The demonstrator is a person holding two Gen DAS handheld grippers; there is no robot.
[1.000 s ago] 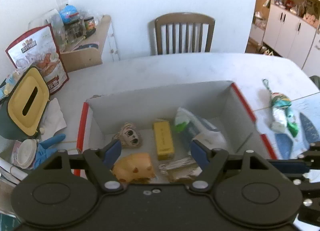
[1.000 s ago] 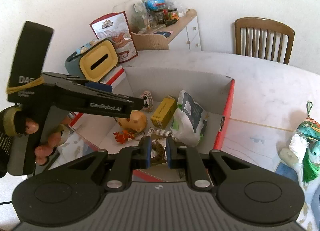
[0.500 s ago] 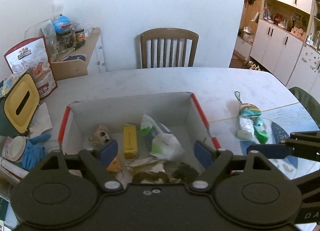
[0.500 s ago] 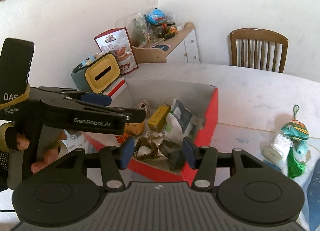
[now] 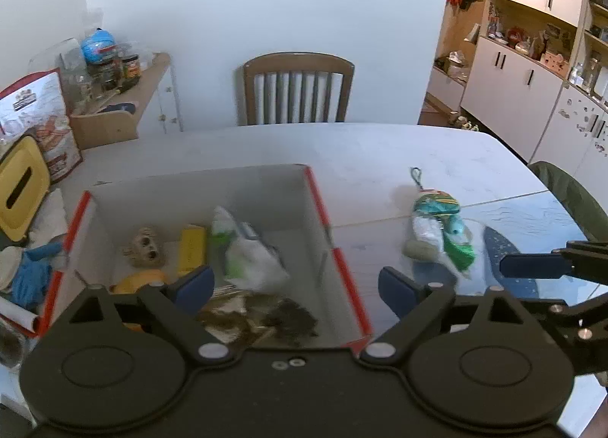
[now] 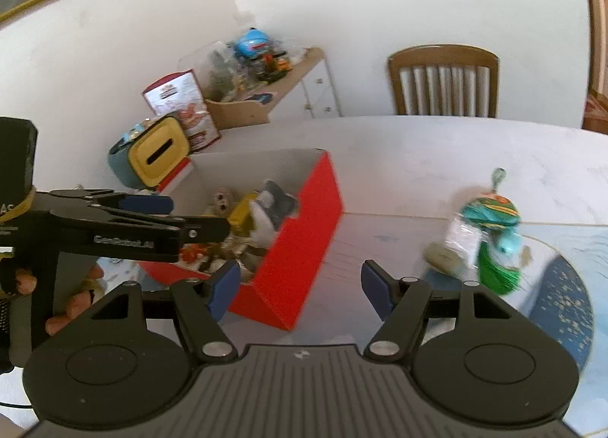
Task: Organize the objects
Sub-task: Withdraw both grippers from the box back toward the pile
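- The right gripper [image 6: 300, 288] is nearest in its own view. A second ago its jaws were almost closed over the dark crumpled bits in the box; now they gape wide and hold nothing, so that load has been dropped.
- It has also pulled back and swung toward the right side of the table. The red outer wall of the box [image 6: 296, 248] now sits between its fingers, with bare tabletop just beyond.
- The left gripper [image 5: 296, 284] is spread wide and empty, as it was a second ago. It hangs over the near right corner of the box [image 5: 355, 309] and has risen, so more of the table [image 5: 342, 149] shows.
- Inside the box lie the dark crumpled bits [image 5: 288, 318] by the near wall, a white and green bag [image 5: 247, 259] in the middle, a yellow block [image 5: 192, 248] and a small skull figure [image 5: 146, 252] further back.
- Still outside is the teal and green tasselled charm [image 6: 490, 233], lying on the table well to the right of the box, at the edge of the blue mat [image 6: 562, 301].
- My judgement: that charm is the next thing to collect, and the right gripper is turning toward it.
- Furthest off, a chair [image 5: 298, 90] stands at the table's far edge.
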